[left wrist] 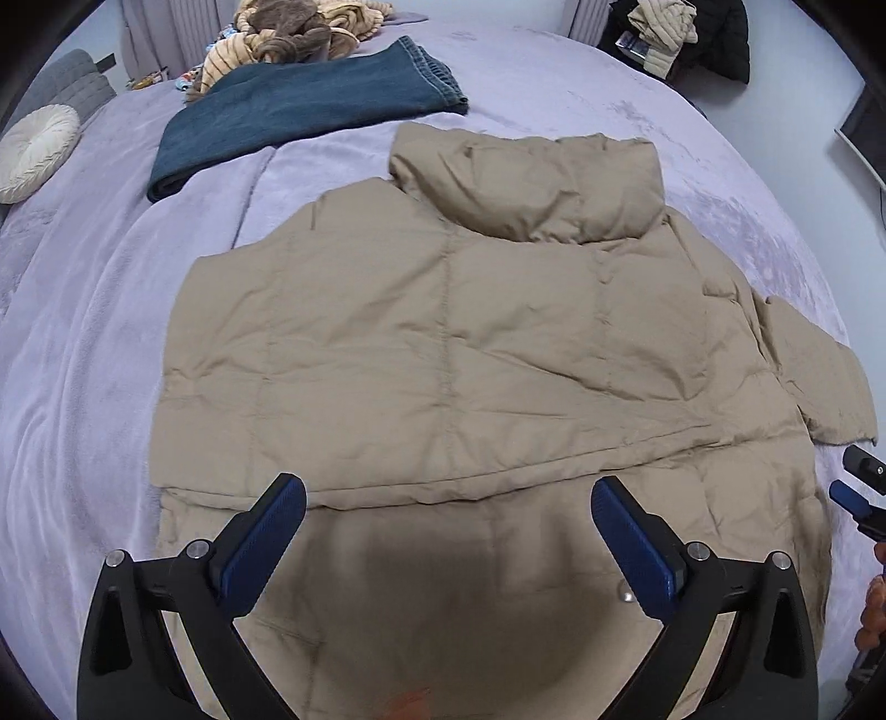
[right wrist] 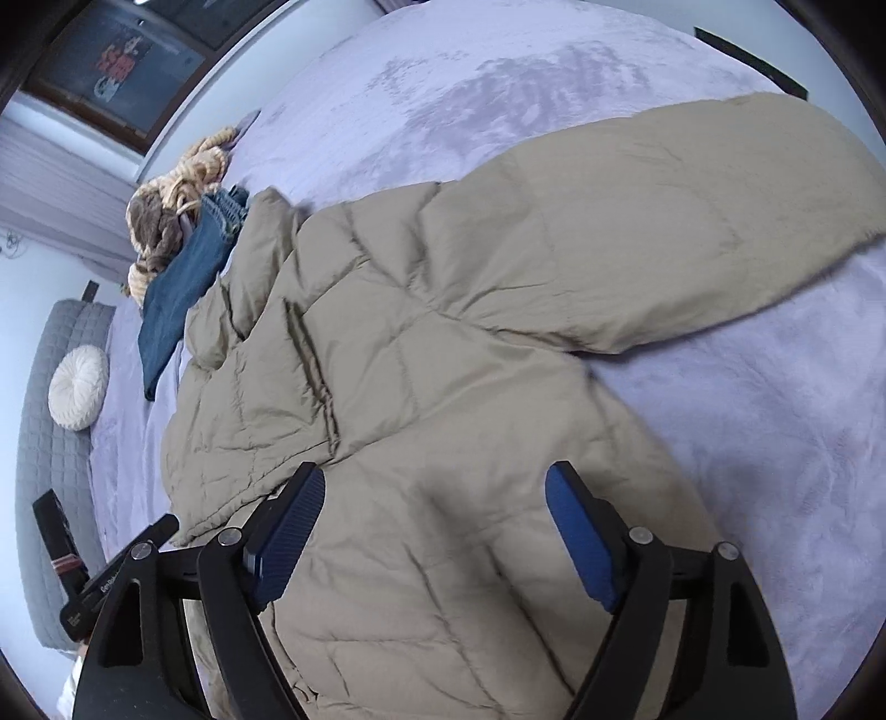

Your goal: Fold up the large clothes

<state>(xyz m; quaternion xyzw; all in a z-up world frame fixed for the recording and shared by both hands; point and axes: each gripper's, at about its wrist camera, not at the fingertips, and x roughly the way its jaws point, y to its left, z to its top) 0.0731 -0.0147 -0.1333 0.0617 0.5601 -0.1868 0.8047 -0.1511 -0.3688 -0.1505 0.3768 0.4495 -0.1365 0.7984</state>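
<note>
A tan quilted puffer jacket (left wrist: 454,343) lies spread on the lilac bed, collar at the far end, one side folded over its middle. My left gripper (left wrist: 448,498) is open and empty, hovering over the jacket's near hem. In the right wrist view the jacket (right wrist: 421,343) shows with one sleeve (right wrist: 692,221) stretched out to the right. My right gripper (right wrist: 434,490) is open and empty just above the jacket's lower part; its tip shows at the right edge of the left wrist view (left wrist: 855,487).
Folded blue jeans (left wrist: 288,111) lie at the far left of the bed (left wrist: 111,332), with a heap of brown and striped clothes (left wrist: 288,33) behind. A round white cushion (left wrist: 33,149) sits on a grey quilted headboard at left. Dark clothes pile (left wrist: 686,33) at far right.
</note>
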